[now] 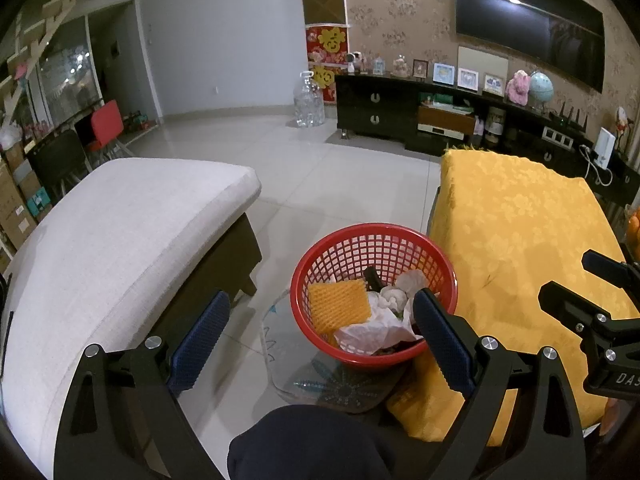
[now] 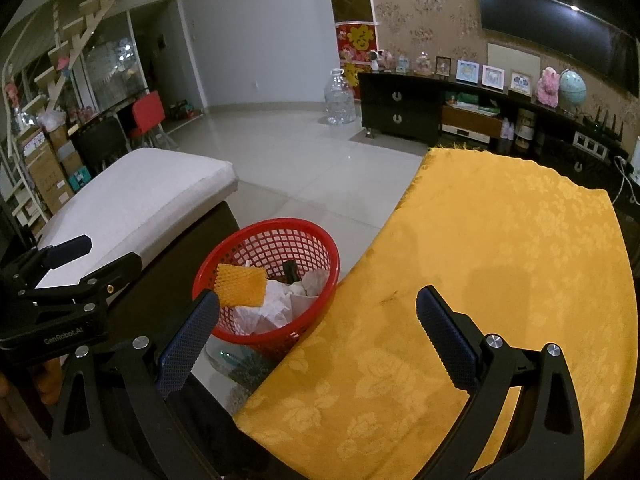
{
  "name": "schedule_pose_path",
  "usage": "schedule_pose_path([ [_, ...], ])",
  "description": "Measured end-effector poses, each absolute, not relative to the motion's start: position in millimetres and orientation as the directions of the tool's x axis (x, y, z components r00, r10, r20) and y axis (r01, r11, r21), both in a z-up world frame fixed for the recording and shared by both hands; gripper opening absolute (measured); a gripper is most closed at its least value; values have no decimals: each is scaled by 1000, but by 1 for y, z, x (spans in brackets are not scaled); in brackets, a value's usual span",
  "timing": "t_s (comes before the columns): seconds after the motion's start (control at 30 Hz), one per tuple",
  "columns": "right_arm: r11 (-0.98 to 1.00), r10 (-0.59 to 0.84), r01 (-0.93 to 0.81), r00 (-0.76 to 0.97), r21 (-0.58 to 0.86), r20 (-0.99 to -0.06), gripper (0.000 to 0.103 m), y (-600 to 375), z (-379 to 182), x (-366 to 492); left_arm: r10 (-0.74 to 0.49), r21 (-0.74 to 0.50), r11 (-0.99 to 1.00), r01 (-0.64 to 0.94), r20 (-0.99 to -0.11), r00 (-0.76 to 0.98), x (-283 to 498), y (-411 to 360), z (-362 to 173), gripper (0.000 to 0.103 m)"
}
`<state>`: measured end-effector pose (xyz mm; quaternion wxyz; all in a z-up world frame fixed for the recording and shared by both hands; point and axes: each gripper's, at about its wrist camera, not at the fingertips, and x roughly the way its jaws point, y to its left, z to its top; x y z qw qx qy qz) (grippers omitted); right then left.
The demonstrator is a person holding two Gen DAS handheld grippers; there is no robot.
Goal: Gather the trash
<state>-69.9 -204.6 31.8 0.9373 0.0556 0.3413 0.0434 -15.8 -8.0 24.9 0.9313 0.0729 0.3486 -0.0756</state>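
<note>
One bench (image 2: 500, 260), draped in a yellow floral cloth, fills the right of the scene and runs from near to far. One pale cushioned ottoman (image 1: 120, 240) lies at the left, its long axis also near to far. Between them, on the tiled floor (image 1: 320, 172), stands one red mesh basket (image 1: 316, 280), upright with its mouth facing up, just beside the near-left edge of the bench. Inside it lie one orange foam net sleeve (image 1: 338, 306), roughly rectangular and leaning on the left wall, several pieces of crumpled white paper (image 1: 376, 330) and one small dark item (image 1: 371, 277), too small to identify. The left claw (image 1: 320, 344) hangs above the basket, jaws wide and empty. The right claw (image 2: 316, 336) hangs over the near-left edge of the bench, jaws likewise wide and empty.
</note>
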Motion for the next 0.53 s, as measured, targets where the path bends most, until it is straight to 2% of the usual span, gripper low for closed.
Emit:
schedule_pose_path([
  [0.3, 992, 77, 5, 765, 126, -640, 96, -225, 19, -85, -112, 71, 973, 217, -680, 725, -20, -15, 15, 90],
  [0.47, 977, -75, 190, 741, 101, -667, 96, -295, 0, -112, -107, 74, 971, 226, -713, 693, -21, -20, 4, 90],
  [0.53, 947, -190, 315, 698, 57, -690, 96, -346, -17, -133, -102, 80, 970, 229, -722, 684, -24, -23, 1, 90],
])
